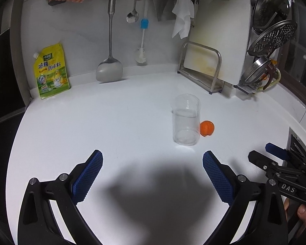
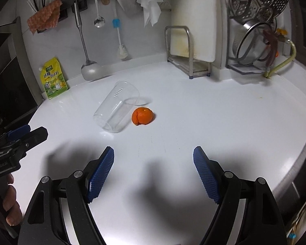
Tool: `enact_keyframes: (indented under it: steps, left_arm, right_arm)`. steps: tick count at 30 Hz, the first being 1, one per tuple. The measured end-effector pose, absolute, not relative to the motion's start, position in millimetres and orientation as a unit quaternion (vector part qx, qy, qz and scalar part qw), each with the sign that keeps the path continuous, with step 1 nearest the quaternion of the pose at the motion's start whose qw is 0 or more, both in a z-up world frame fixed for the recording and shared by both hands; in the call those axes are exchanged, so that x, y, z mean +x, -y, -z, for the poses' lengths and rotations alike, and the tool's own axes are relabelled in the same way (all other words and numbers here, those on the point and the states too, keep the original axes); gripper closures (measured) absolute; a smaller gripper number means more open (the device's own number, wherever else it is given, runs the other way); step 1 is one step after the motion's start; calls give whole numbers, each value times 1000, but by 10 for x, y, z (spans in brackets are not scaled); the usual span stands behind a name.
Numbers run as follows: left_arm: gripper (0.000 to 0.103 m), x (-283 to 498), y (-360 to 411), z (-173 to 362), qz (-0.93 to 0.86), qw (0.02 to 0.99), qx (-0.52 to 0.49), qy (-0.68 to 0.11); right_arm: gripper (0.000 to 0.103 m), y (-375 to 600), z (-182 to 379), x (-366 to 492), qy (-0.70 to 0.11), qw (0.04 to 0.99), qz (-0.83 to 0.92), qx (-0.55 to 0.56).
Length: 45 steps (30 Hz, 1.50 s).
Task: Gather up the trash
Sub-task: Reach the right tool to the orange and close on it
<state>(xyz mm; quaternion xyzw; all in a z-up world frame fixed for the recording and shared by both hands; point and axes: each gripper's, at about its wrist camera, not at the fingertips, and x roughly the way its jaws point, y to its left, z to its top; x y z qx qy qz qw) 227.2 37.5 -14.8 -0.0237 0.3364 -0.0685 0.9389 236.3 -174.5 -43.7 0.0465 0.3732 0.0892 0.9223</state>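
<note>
A clear plastic cup [image 1: 186, 120] lies on its side on the white counter [image 1: 112, 112], with a piece of orange peel [image 1: 207, 128] touching its right side. In the right wrist view the cup [image 2: 116, 110] lies left of the peel [image 2: 143, 116]. My left gripper [image 1: 152, 163] is open and empty, short of the cup. My right gripper [image 2: 153, 159] is open and empty, short of the peel. Each gripper shows in the other's view: the right one [image 1: 275, 155] at the right edge, the left one [image 2: 20, 134] at the left edge.
A yellow seasoning pouch [image 1: 51, 71] leans on the back wall at left. A spatula [image 1: 110, 40], spoon, brush and white cloth [image 1: 182, 16] hang above. A cutting board in a metal rack [image 1: 210, 65] and a dish rack with lids [image 1: 271, 30] stand at the back right.
</note>
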Motion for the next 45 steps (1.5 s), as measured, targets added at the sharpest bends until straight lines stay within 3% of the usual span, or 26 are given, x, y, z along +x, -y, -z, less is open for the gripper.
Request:
enact_keyframes:
  steps: [17, 31, 33, 35, 36, 38, 41, 45]
  left_arm:
    - [7, 2576, -374, 249, 69, 937, -10, -342]
    - [7, 2586, -372, 269, 74, 935, -12, -345]
    - [7, 2589, -350, 268, 77, 935, -9, -347]
    - [7, 2599, -312, 268, 79, 934, -3, -348]
    - [7, 2606, -288, 269, 79, 934, 1, -349]
    - [7, 2625, -249, 269, 83, 933, 1, -350]
    - [7, 2670, -161, 275, 92, 931, -3, -354]
    - [7, 2756, -20, 275, 97, 929, -7, -358]
  right_arm:
    - [27, 1511, 701, 3301, -434, 896, -92, 36]
    - [27, 1376, 812, 3555, -445, 891, -89, -4]
    - [32, 1375, 819, 3571, -445, 891, -92, -5]
    - [50, 1377, 831, 3585, -447, 889, -102, -5]
    - [51, 1381, 828, 3583, -445, 889, -104, -4]
    - [66, 1386, 828, 3573, -443, 889, -115, -2]
    - [78, 1416, 826, 3558, -443, 889, -118, -1]
    - [80, 1632, 764, 3487, -435, 892, -117, 37]
